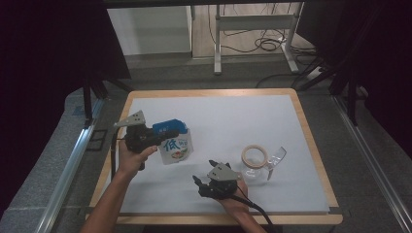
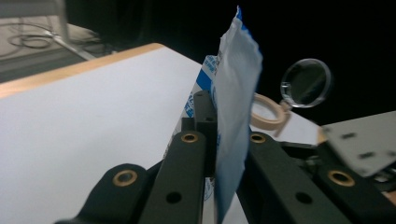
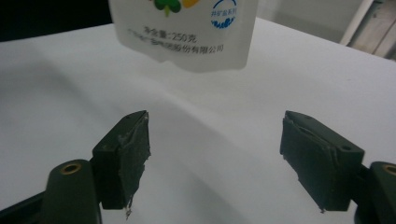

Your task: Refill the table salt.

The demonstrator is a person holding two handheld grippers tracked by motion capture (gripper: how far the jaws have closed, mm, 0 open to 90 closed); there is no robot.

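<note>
A white and blue pouch (image 1: 175,144) with green printing hangs above the white mat at the left, gripped at its blue top edge by my left gripper (image 1: 165,132). In the left gripper view the jaws pinch the pouch (image 2: 233,116) edge-on. From the right gripper view the pouch's lower part (image 3: 187,32) floats above the mat, ahead of the jaws. My right gripper (image 1: 203,180) is low over the mat near the front edge, open, with nothing between its pads (image 3: 135,154). A clear glass jar (image 1: 257,167) with a beige rim and a hinged clear lid stands right of it.
The white mat (image 1: 228,121) covers a wooden-edged table (image 1: 311,145). The jar's beige rim (image 2: 267,114) and raised round lid (image 2: 306,83) appear beyond the pouch in the left gripper view. Dark curtains and a metal frame surround the table.
</note>
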